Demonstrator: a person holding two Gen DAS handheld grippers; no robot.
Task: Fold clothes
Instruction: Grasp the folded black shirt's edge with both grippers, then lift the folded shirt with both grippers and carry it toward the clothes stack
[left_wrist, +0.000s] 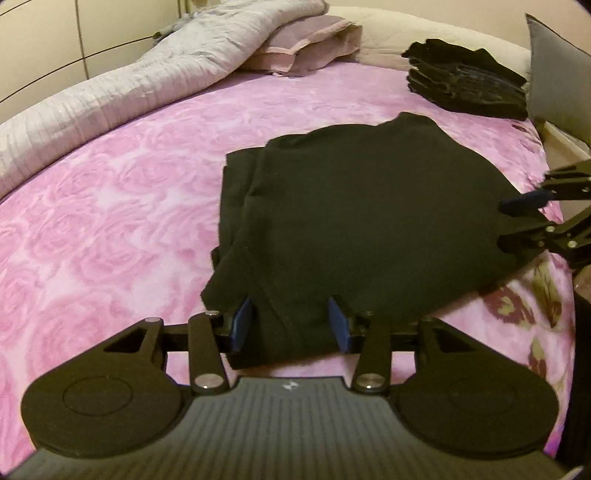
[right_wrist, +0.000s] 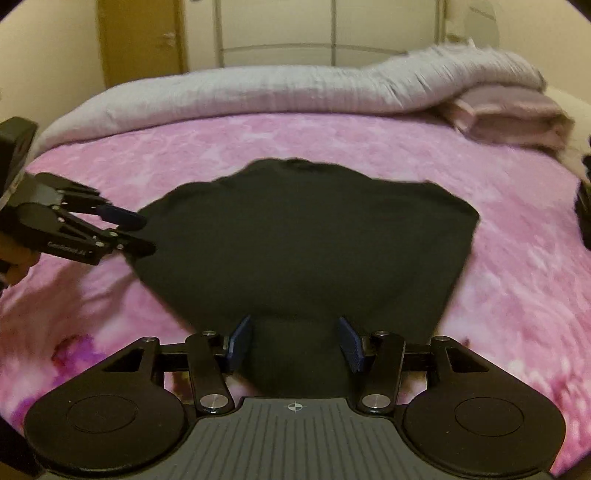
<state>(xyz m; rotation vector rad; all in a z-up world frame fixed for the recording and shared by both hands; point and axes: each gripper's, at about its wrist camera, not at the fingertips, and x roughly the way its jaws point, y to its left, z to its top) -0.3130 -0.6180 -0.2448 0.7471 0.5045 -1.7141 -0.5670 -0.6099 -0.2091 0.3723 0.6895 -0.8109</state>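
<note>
1. Because the black garment lies partly folded on the pink rose-print bed cover, with a doubled layer along one side, both tools work its near hem, one at each corner; my reading is that a fold is being laid or has just been set down.
2. Left tool: blue pads stand on either side of a bunch of black cloth at the hem. A gap shows beside the cloth, so I read it as released and not pinching, though the cloth sits between the jaws.
3. Right tool: same picture, pads spread wide with the hem between them and no visible pinch. Released.
4. Placing the tools at the two ends of one edge keeps that edge straight when it is carried over; that is likely why they sit apart.
5. Outward: stack of dark folded clothes lies at the far end of the bed, well apart from the garment, probably the finished pile. Grey quilt is bunched along the far side, a mauve pillow against it.
6. View differences: left wrist view alone shows the full stack and the garment's doubled side layers. Right wrist view alone shows a wooden door, wardrobe panels, and the left tool side-on with a hand behind it. Right view is blurred.
</note>
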